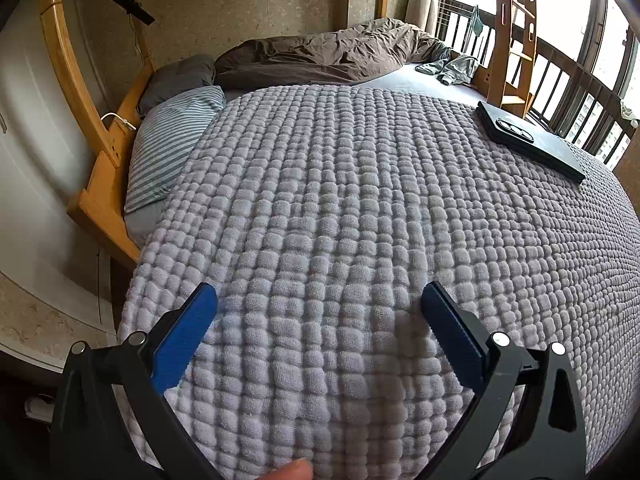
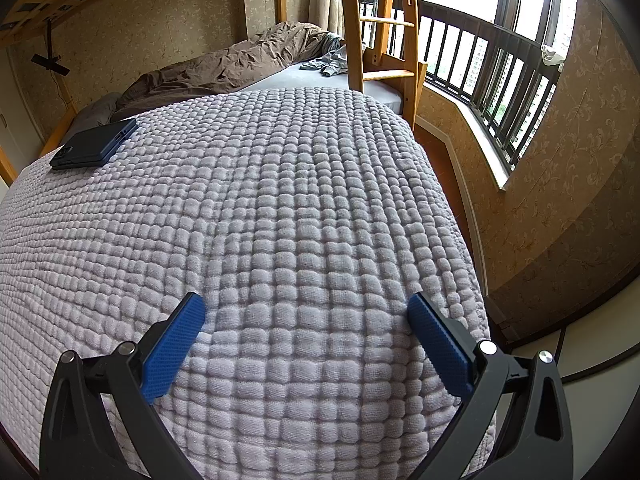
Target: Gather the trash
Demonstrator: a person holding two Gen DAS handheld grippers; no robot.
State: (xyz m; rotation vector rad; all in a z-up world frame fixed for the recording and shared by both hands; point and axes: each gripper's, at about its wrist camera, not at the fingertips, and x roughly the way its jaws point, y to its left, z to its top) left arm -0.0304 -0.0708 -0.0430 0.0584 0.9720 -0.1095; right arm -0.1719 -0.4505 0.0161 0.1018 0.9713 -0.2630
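No trash shows in either view. My left gripper [image 1: 319, 300] is open and empty, held just above a lilac waffle-textured blanket [image 1: 360, 220] near the foot of the bed. My right gripper [image 2: 306, 310] is also open and empty above the same blanket [image 2: 260, 200], nearer its right edge. A fingertip shows at the bottom edge of the left wrist view.
A dark phone [image 1: 528, 140] lies on the blanket; it also shows in the right wrist view [image 2: 94, 148]. A striped pillow [image 1: 172, 140], brown duvet [image 1: 332, 54], grey garment [image 1: 456, 68] and wooden ladder [image 2: 384, 28] lie beyond. A window railing [image 2: 492, 80] runs along the right.
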